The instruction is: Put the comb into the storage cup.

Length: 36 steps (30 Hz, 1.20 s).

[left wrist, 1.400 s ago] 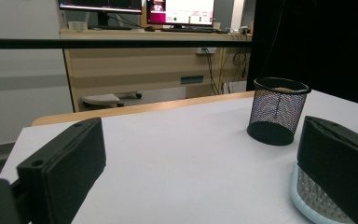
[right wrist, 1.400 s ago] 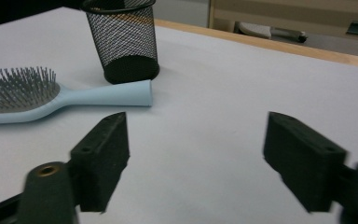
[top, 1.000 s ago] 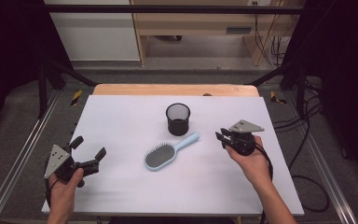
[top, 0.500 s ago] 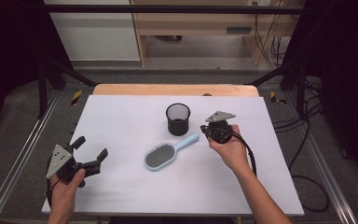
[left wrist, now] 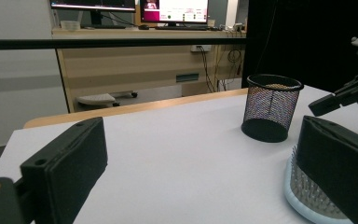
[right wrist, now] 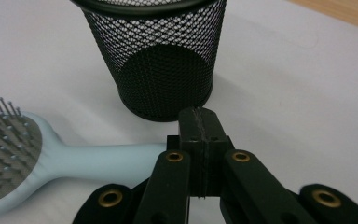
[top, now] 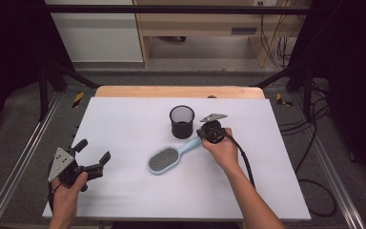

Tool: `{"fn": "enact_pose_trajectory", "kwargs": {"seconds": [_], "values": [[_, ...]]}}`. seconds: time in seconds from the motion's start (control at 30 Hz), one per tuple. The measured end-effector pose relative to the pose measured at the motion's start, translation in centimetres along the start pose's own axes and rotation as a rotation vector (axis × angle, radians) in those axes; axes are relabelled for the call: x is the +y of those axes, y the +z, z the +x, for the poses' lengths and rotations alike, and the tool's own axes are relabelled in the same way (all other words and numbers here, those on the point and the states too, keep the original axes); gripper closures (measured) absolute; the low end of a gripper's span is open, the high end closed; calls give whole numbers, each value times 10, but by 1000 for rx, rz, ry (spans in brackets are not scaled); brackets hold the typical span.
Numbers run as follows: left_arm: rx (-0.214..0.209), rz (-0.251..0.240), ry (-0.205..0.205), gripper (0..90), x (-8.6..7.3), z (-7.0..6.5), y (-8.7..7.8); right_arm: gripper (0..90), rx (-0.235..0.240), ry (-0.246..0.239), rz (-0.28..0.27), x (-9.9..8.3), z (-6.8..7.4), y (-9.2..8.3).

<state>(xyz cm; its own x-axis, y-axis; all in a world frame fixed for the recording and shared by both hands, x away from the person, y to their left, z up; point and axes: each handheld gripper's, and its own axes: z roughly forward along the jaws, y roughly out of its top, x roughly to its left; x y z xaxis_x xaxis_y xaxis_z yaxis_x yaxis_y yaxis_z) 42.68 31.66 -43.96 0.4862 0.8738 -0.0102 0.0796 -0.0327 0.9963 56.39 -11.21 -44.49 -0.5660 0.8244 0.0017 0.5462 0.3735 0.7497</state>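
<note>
1. Two grippers are at work over the white table. The right gripper is down at the tip of the hairbrush handle, so the step in hand looks like the pick-up of the brush.
2. Its jaws are pressed together in the right gripper view. They sit over the handle's end, and I cannot tell whether the tip is pinched between them or merely lies under them.
3. The left gripper rests near the table's front left corner, jaws spread wide and holding nothing, well apart from the brush.
4. The hairbrush lies flat near the table's middle, bristles up, its light blue handle pointing toward the mesh pen cup.
5. That black wire-mesh cup stands upright just beside the handle's tip. Through the mesh in the right gripper view nothing can be made out inside; from above its bottom looks bare.
6. Next, I judge, the brush needs a firm grip on the handle, then lifting, tipping upright and lowering into the cup without knocking it over.
</note>
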Motion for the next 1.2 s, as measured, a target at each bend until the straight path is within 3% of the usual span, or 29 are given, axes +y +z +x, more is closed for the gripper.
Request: {"fn": "enact_pose_trajectory", "kwargs": {"seconds": [0.27,0.53,0.67,0.77,0.93,1.2], "values": [[-2,-4,0,20,1,0,-1,900,-1,13,31,0,-3,17],[-8,4,0,20,0,-1,1,900,0,-31,113,6,0,23],[-16,11,6,20,-1,-3,3,900,17,-10,151,5,0,25],[-17,13,12,20,0,-4,3,900,21,-13,190,4,-1,21],[-15,11,11,20,0,-4,3,900,24,-61,261,-3,1,9],[-3,6,7,21,0,-2,1,900,64,-73,282,-26,10,-13]]}}
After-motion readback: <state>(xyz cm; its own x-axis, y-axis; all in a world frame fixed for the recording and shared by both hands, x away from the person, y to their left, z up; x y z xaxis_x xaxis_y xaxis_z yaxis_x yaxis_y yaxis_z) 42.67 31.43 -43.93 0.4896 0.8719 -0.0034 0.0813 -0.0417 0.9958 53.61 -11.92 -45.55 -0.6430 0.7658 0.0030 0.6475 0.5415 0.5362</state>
